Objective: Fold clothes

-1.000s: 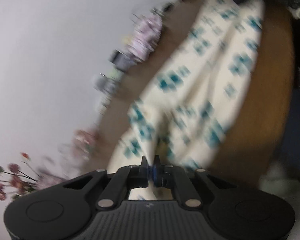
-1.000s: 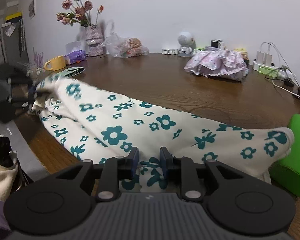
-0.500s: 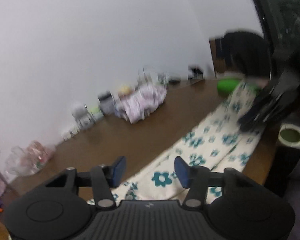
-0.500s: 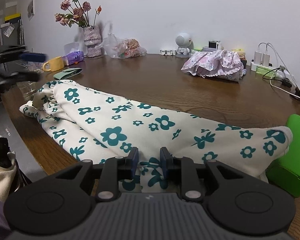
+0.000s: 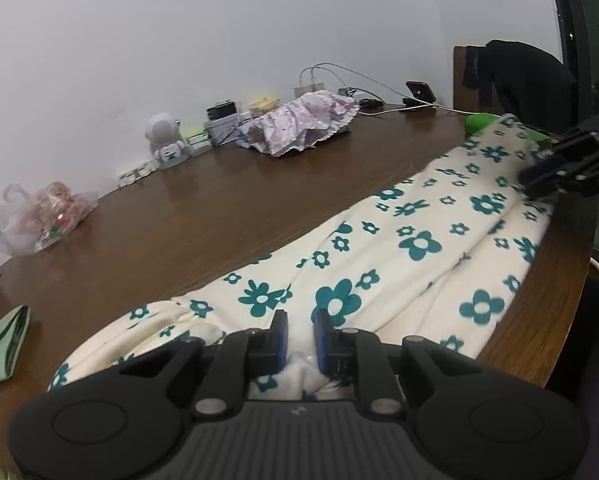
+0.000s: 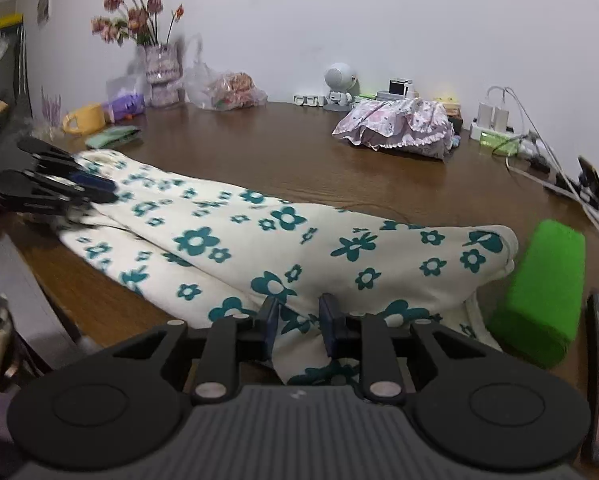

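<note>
A long cream garment with teal flowers point(image 5: 379, 264) lies folded lengthwise on the brown wooden table point(image 5: 203, 216), along the table's near edge. In the left wrist view it runs from 6 o'clock up to 2 o'clock.

The left gripper point(image 5: 299, 338) sits at the garment's gathered end, at 6 o'clock in its own view. Its blue fingers point(image 5: 280, 340) are closing, with a bunch of white cloth between them. Whether they press it yet, I cannot tell for sure. In the right wrist view this gripper shows at 9 o'clock, a bit blurred, over the same end of the garment.

The right gripper point(image 6: 297, 326) is at the other end of the garment. Its blue fingers point(image 6: 269, 326) are a little apart and clamped on a fold of the flowered cloth. In the left wrist view it shows at 2 o'clock, black, on the far end of the garment.

A bright green thing point(image 6: 539, 292) sits just beside the garment's end, at 3 o'clock in the right wrist view. A pink frilly cloth pile point(image 6: 395, 128) lies well apart at 1 o'clock. A small white robot toy point(image 6: 339, 86) stands by the wall at 12 o'clock. A plastic bag point(image 6: 223, 90) is next to a vase of pink flowers point(image 6: 161, 68) at 11 o'clock. A yellow mug point(image 6: 85, 119) and a folded pale green cloth point(image 6: 113, 137) sit at 10 o'clock, near the garment's gathered end. White chargers with cables point(image 6: 495, 118) are at 2 o'clock.
</note>
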A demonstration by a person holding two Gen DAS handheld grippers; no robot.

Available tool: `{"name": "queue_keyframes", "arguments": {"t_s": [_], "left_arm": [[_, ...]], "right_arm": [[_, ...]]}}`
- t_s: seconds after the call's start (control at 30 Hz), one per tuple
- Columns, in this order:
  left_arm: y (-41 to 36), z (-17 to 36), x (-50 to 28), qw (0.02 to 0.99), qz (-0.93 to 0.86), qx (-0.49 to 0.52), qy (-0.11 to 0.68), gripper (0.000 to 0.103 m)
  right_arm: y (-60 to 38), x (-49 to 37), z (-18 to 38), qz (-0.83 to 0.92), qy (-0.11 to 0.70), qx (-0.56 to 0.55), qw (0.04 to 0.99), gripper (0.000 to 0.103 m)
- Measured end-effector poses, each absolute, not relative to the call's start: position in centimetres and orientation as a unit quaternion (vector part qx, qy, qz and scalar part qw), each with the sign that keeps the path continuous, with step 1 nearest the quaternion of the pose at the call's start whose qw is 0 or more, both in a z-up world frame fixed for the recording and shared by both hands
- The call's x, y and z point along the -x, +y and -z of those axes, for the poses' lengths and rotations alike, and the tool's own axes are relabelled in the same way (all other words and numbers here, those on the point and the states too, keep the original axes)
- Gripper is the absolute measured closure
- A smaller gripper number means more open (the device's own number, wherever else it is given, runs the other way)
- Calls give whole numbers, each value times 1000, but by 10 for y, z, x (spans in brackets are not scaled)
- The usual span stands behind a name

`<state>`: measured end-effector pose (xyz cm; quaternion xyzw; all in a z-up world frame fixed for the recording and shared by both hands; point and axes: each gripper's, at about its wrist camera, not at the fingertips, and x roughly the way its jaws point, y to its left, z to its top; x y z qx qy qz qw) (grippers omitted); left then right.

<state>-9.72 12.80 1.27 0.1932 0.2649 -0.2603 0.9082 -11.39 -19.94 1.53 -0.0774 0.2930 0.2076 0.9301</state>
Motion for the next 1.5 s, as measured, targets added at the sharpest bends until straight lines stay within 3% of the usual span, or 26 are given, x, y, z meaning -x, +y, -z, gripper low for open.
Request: {"name": "queue_keyframes", "arguments": {"t_s": [0.2, 0.27, 0.3, 0.33, 0.47, 0.63, 0.77, 0.87, 0.9, 1.03, 1.5], "left_arm": [[136, -55, 100, 915, 260, -140, 274, 85], [130, -84, 97, 923, 265, -155, 230, 67], [123, -94, 91, 926, 262, -166, 218, 52], [112, -104, 79, 926, 263, -176, 209, 45], [44, -104, 13, 885, 342, -207, 241, 43], [-45, -60, -34, 810, 433, -285, 274, 44], [-65, -38, -49, 803, 423, -282, 311, 50], [-55, -32, -62, 807, 418, -247, 337, 64], [-50, -31, -67, 807, 414, -233, 350, 77], [-17, -30, -64, 824, 380, -213, 361, 88], [81, -37, -115, 888, 145, -146, 411, 90]], "right_arm": [[-173, 60, -18, -161, 293, 107, 936, 77], [-174, 63, -27, -167, 282, 94, 940, 69], [-177, 66, -31, -178, 279, 74, 941, 61], [-182, 69, -33, -183, 283, 56, 940, 60], [-196, 75, -31, -155, 299, 27, 941, 60], [-201, 68, -19, -147, 317, 16, 937, 61], [-199, 53, -15, -144, 325, 20, 935, 61], [-196, 39, -13, -146, 327, 17, 933, 60], [-195, 34, -13, -147, 328, 16, 933, 59], [-178, 9, -15, -162, 336, 20, 928, 56], [-41, -134, -22, -206, 374, 56, 903, 58]]}}
